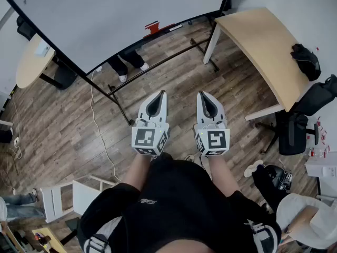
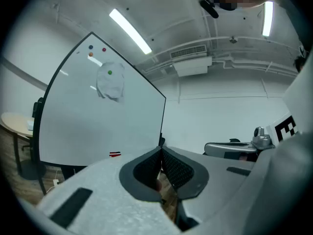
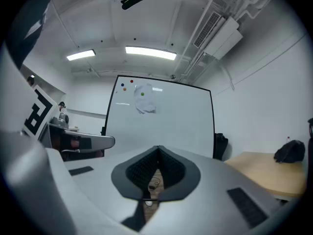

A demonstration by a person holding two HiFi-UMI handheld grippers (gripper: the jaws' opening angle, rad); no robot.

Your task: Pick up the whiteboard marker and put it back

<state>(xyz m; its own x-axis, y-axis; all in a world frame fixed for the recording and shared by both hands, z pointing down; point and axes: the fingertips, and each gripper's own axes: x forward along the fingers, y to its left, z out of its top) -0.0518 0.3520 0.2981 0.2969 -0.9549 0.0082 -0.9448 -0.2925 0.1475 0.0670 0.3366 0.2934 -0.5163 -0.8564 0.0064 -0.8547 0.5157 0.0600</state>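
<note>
Wood-plank flooring (image 1: 63, 125) is lying below both grippers. Ahead of the two sets of jaws, a large whiteboard (image 1: 116, 15) on a black wheeled stand is filling the far side of the scene. A pale crumpled sheet (image 3: 145, 102) is hanging near its top edge under a green magnet (image 3: 142, 94). To the right of the right gripper, a curved wooden table (image 1: 258, 41) is standing on white legs, and a black bag (image 1: 305, 59) is resting on its far end. A black office chair (image 1: 294, 130) is sitting further right, nearer the person.

The left gripper (image 1: 162, 93) and the right gripper (image 1: 202, 94) are being held side by side in front of the person's body, well apart from the whiteboard and pointing toward it. In the left gripper view the ribbed pads (image 2: 173, 168) are meeting at the tips with nothing between them. In the right gripper view the pads (image 3: 168, 168) are likewise pressed together and empty.

The whiteboard marker (image 1: 175, 28) is lying on the board's lower ledge, ahead of the grippers and touched by neither, just beside a red item (image 1: 152, 26) on the same ledge.
</note>
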